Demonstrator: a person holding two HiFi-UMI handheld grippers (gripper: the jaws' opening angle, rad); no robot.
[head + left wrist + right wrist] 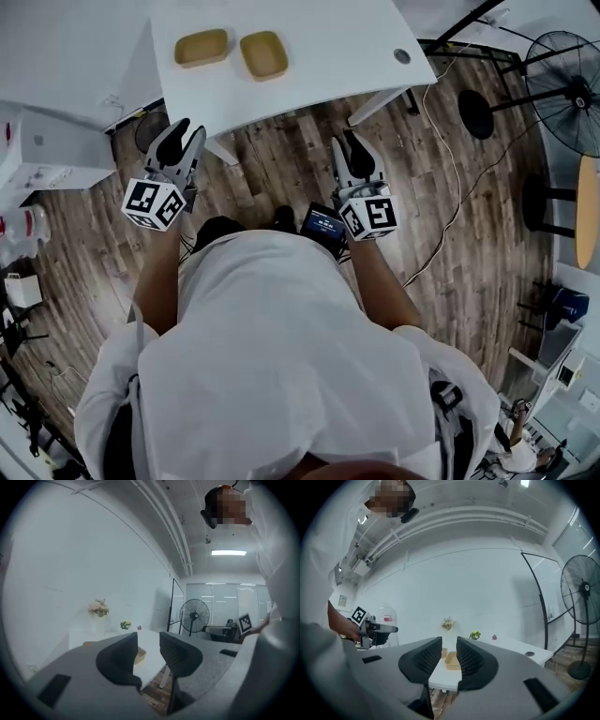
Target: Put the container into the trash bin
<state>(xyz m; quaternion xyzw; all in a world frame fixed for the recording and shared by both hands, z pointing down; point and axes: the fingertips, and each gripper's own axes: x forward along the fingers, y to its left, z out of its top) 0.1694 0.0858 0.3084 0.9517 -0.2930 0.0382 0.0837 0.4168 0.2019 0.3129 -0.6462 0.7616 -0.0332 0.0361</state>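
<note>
Here: left gripper point(149, 646), right gripper point(449, 654) both part-open, empty.

An office-style workroom or lab, not a home, was the setting. A plain white table point(319, 66) stood on a wood-plank floor point(281, 169), where loose cables point(457, 208) trailed across the boards near a black pedestal fan point(567, 89). Bare white walls point(70, 564) rose to an open ceiling with exposed pipes point(176, 531) and 1 strip light point(228, 552). Wide windows point(222, 602) lined the far end beside a black metal frame point(539, 597). A vase of flowers point(98, 608) and a small green plant point(475, 634) were the only decoration.
</note>
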